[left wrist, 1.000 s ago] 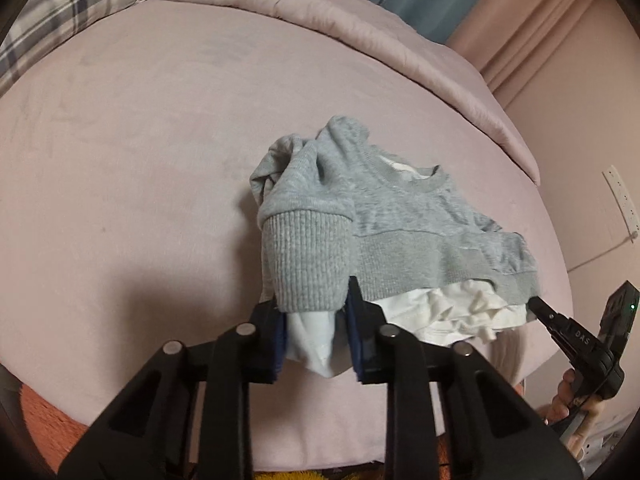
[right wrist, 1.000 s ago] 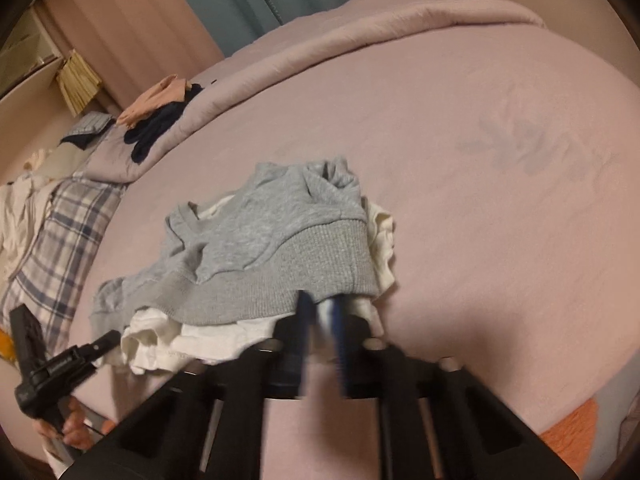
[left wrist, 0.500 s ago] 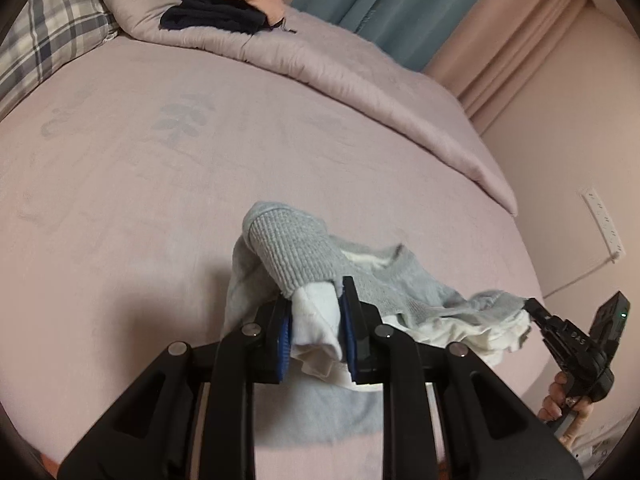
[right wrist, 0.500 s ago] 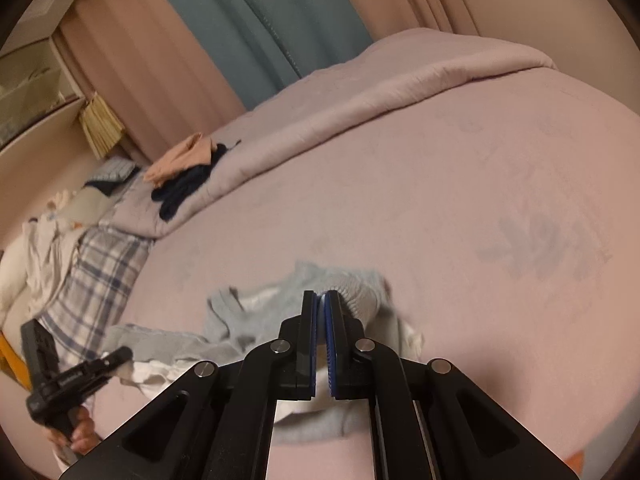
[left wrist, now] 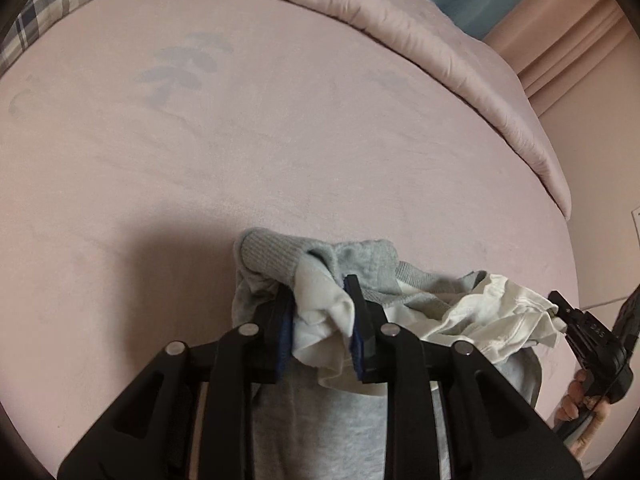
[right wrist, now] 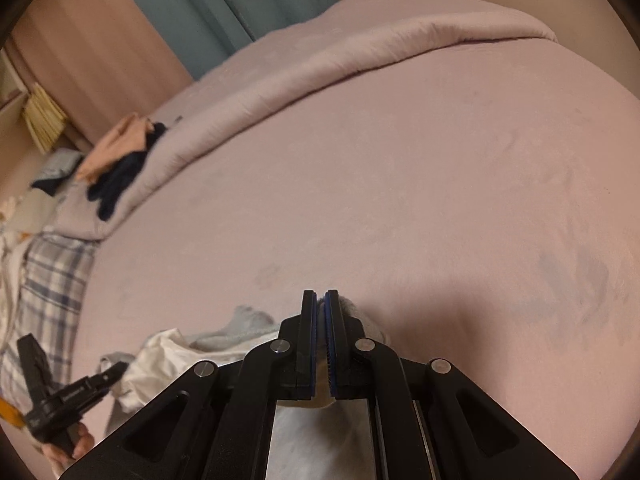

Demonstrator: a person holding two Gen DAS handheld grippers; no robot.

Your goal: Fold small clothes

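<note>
On pink velvety bed [left wrist: 280, 140]: left jaws opening around ribbed grey sweatshirt [left wrist: 272, 258]; right clenched.

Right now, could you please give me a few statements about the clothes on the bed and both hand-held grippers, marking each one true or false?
1. The left hand-held gripper has white fabric of the grey knit sweatshirt bundle between its opening jaws. True.
2. The right hand-held gripper stands wide open. False: its jaws are shut, with grey fabric at the tips.
3. The sweatshirt lies on a pink bed sheet. True.
4. A peach and navy pile of clothes sits on the rolled pink duvet. True.
5. The curtain behind the bed is bright red. False: it is teal.
</note>
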